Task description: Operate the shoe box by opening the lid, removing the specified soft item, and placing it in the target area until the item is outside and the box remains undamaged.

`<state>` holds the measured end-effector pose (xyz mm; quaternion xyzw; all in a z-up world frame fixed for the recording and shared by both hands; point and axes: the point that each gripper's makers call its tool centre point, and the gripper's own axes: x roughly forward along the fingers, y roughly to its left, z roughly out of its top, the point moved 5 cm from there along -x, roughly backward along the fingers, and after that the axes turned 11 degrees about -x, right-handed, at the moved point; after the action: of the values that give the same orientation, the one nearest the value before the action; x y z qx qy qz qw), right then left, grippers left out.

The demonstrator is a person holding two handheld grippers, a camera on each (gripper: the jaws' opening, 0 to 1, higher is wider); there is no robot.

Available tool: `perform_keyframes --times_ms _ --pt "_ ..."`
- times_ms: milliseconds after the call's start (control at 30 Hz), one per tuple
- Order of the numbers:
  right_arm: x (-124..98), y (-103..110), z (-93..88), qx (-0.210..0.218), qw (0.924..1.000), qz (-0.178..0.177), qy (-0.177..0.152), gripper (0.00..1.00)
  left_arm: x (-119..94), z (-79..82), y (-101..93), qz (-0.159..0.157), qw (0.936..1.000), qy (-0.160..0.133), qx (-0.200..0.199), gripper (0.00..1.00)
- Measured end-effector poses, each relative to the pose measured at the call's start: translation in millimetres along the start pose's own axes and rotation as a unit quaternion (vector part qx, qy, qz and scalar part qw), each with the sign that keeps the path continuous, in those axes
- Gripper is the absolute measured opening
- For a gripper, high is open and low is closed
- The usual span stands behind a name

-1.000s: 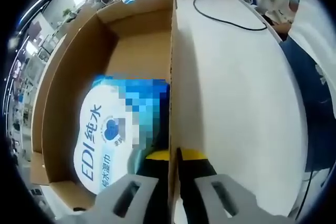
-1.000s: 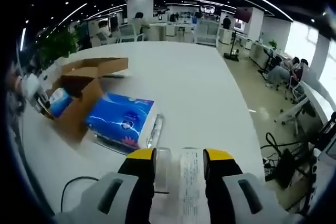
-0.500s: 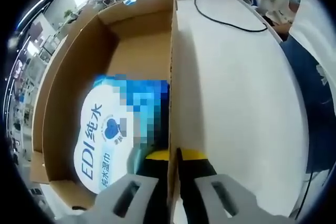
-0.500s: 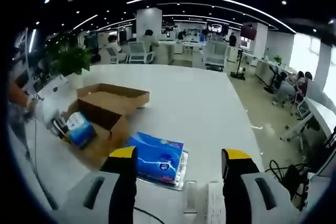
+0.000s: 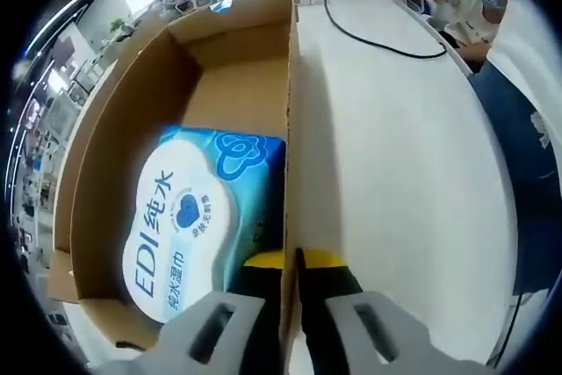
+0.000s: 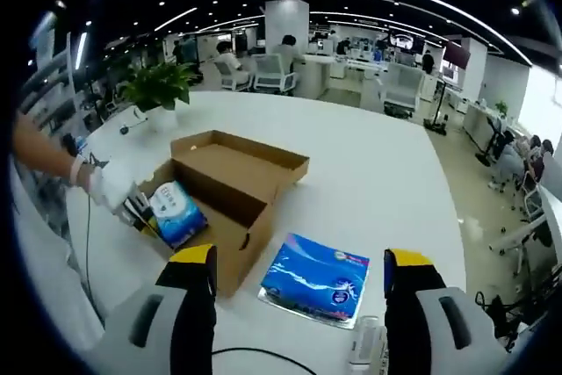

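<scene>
Cardboard wall between its two jaws: the left gripper (image 5: 292,261) is pinched shut on the long side of the shoe box (image 5: 287,85), one jaw inside and one outside, steadying it. Just beside the inner jaw, on the box floor, lies the wet-wipes pack (image 5: 189,226), its white label up and its long axis running along the wall the gripper holds. Beyond the pack the box floor is bare as far as the end wall.

In the right gripper view the right gripper (image 6: 299,274) hangs with jaws spread wide, holding nothing, above the white surface (image 6: 369,182). Nearest it lies a flat blue packet (image 6: 314,278), already outside the box. Farther off, ahead and to the left, sits the box with its lid (image 6: 241,160) folded back, the wipes pack (image 6: 176,212) at the end nearest the person's gloved hand (image 6: 110,186).

Since the left gripper is busy holding the wall, the free right gripper looks the one to reach in, closing across the pack's short width.
</scene>
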<state>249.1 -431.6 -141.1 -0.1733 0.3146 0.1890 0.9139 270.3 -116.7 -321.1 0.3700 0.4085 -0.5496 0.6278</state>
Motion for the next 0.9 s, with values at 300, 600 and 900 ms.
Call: perform_keyframes --times_ms 300,600,900 --pt "28 45 27.2 -0.086 0.9938 0.070 -0.008 0.77 1 -1.8 0.0 0.002 1.0000 -0.007 0.001 0.02" --pt "72 98 40.7 -0.146 0.9741 0.171 -0.022 0.79 0 -1.9 0.9 0.000 0.9999 -0.013 0.003 0.02" --pt "108 127 44.0 -0.178 0.9591 0.221 -0.001 0.78 -1 -3.1 0.7 0.002 0.9997 -0.024 0.002 0.02"
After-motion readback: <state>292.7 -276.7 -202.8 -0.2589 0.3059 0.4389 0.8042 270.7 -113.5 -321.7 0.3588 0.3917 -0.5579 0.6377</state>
